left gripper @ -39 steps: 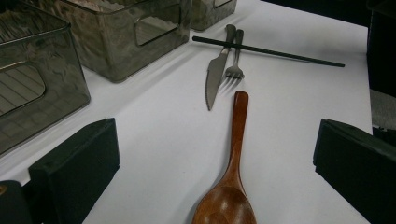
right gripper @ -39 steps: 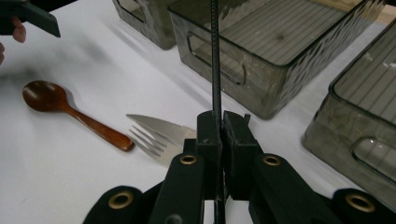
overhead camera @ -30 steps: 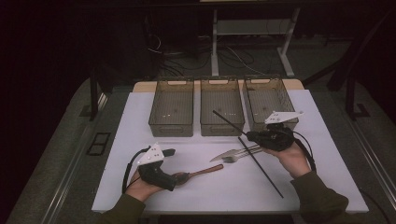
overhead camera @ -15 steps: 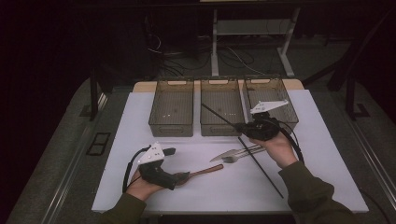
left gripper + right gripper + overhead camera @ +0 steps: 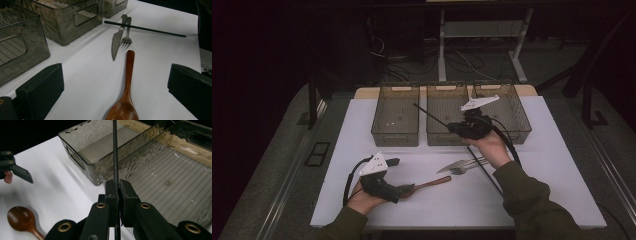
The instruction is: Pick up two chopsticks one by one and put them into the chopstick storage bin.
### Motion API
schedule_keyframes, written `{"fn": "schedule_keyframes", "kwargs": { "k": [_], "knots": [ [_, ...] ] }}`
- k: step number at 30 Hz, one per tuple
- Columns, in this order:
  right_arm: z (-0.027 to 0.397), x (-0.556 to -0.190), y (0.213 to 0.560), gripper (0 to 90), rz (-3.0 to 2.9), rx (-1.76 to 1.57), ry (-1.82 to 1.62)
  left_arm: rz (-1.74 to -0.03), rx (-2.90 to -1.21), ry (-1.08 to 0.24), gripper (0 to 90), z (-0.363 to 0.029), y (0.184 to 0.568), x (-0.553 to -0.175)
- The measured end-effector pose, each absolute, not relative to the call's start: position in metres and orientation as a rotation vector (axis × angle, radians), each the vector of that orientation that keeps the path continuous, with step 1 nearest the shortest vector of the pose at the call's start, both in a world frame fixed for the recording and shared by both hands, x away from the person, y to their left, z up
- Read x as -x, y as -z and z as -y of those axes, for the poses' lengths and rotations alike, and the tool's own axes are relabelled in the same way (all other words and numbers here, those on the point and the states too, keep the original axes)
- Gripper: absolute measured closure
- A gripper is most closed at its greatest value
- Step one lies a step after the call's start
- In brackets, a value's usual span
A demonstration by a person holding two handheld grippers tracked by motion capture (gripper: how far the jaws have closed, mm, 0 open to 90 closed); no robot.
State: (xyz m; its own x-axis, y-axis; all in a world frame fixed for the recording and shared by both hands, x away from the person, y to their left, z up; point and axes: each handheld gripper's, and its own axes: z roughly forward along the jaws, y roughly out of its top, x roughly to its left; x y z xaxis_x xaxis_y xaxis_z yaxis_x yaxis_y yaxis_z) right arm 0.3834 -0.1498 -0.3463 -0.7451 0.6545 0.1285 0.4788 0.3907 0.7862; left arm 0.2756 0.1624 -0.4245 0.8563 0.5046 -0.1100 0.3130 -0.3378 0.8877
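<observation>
A chopstick (image 5: 115, 150) is pinched by the right gripper (image 5: 118, 185) above the bins (image 5: 395, 121); the left gripper (image 5: 115, 86) is held spread around the spoon (image 5: 126, 92), knife (image 5: 116, 42) and fork (image 5: 127, 35) beyond.

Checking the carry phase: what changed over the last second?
The right gripper, shut on one black chopstick, moved up and left, over the front of the middle bin. The left gripper stayed open by the wooden spoon; second chopstick, knife and fork stayed put.
</observation>
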Motion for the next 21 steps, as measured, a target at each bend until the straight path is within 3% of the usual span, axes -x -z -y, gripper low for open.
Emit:
{"fn": "schedule_keyframes", "kwargs": {
  "k": [21],
  "knots": [
    [0.106, -0.419, 0.340, 84.8, -2.437, -1.074, -1.247, -0.585, -1.948, -0.226, 0.0, -0.157, 0.421, -0.281]
  ]
}}
